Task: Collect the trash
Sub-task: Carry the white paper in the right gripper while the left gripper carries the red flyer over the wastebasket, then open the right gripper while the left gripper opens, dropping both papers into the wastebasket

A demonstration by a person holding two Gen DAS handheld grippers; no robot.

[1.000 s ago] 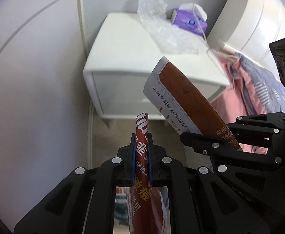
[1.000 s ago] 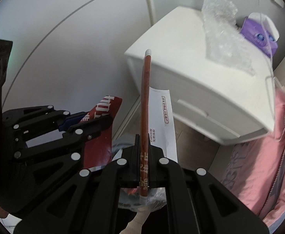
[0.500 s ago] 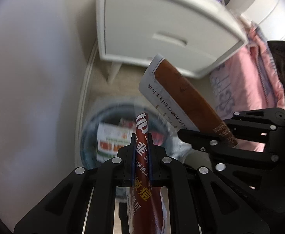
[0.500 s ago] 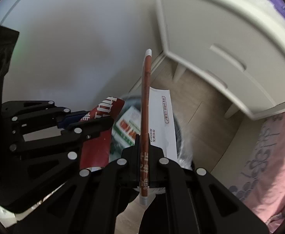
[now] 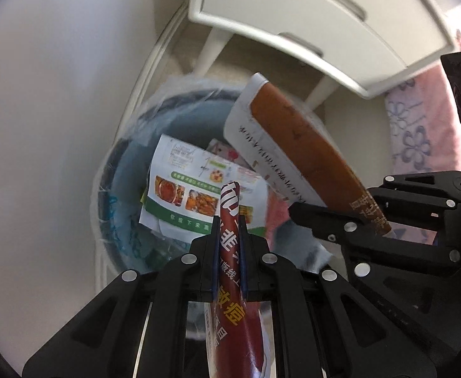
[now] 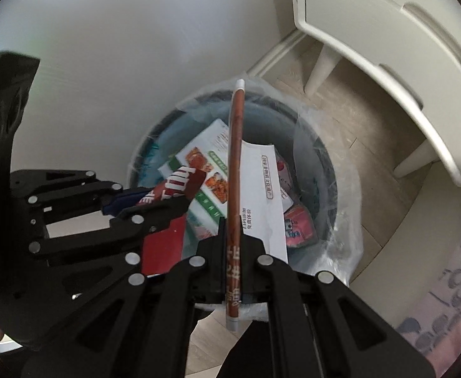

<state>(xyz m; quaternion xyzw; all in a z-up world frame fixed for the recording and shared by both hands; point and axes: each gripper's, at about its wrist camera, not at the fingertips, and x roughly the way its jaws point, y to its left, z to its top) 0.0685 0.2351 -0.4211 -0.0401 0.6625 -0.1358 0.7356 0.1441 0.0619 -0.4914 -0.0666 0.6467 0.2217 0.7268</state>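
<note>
Red-brown and glossy, the packet [image 5: 230, 242] pinched in my left hand-held gripper [image 5: 229, 220] is printed with white and yellow characters and stands edge-on between the blue pads, its rounded top poking up past the fingertips. My right hand-held gripper [image 6: 233, 223] is clamped on a flat pouch [image 6: 236, 170] with a brown face, a white back carrying small black print, and pale sealed ends; from its own camera the pouch shows as a thin upright strip. Both hand-held grippers point steeply down, side by side and close, each visible in the other's view, with their loads hanging over the bin [image 6: 325, 170]. That bin is round and dark, lined with a clear plastic bag [image 6: 344, 239] whose edge spills over the rim. Inside lie a green-and-white food wrapper [image 5: 183, 189] with dish photos and some pink packaging [image 6: 296, 223]. It sits on the wood floor [image 6: 366, 160] against the white wall, just beside a white nightstand [image 5: 309, 15] on tapered legs
</note>
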